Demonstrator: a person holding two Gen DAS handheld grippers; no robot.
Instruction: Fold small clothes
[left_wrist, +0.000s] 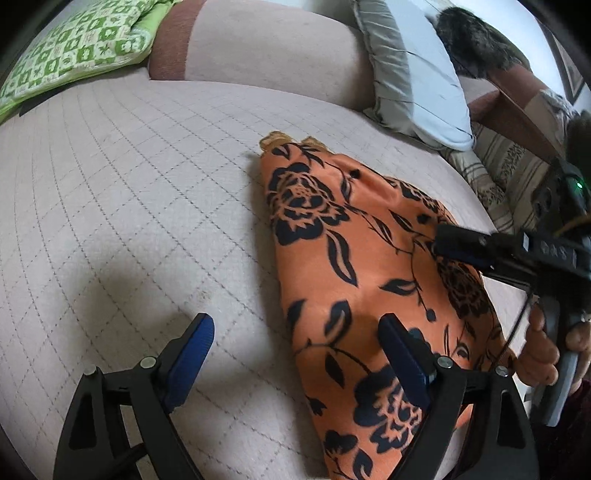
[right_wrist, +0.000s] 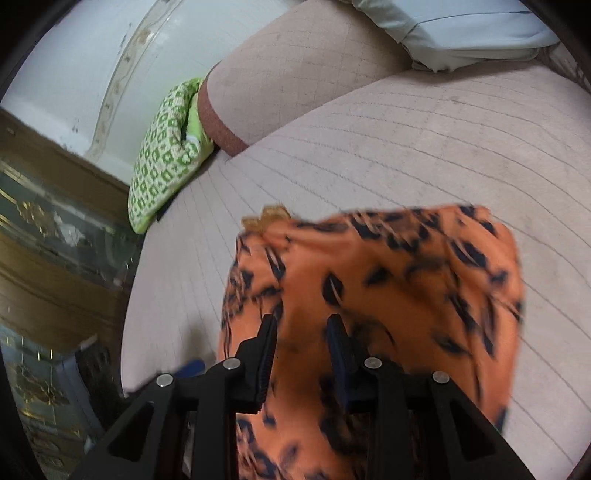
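An orange garment with a black flower print (left_wrist: 354, 280) lies folded on the quilted beige sofa seat (left_wrist: 129, 192). My left gripper (left_wrist: 295, 339) is open and empty, its right finger over the garment's near edge, its left finger over bare seat. My right gripper (left_wrist: 439, 236) reaches in from the right over the garment's far side. In the right wrist view the garment (right_wrist: 388, 280) is blurred and my right gripper (right_wrist: 301, 332) hovers over it with its fingers partly apart and nothing clearly between them.
A green checked cushion (left_wrist: 74, 51) lies at the seat's far left, also in the right wrist view (right_wrist: 162, 162). A pale blue pillow (left_wrist: 417, 74) leans on the backrest (left_wrist: 266, 48). A striped cloth (left_wrist: 509, 173) lies to the right. A glass-fronted cabinet (right_wrist: 48, 229) stands past the sofa's end.
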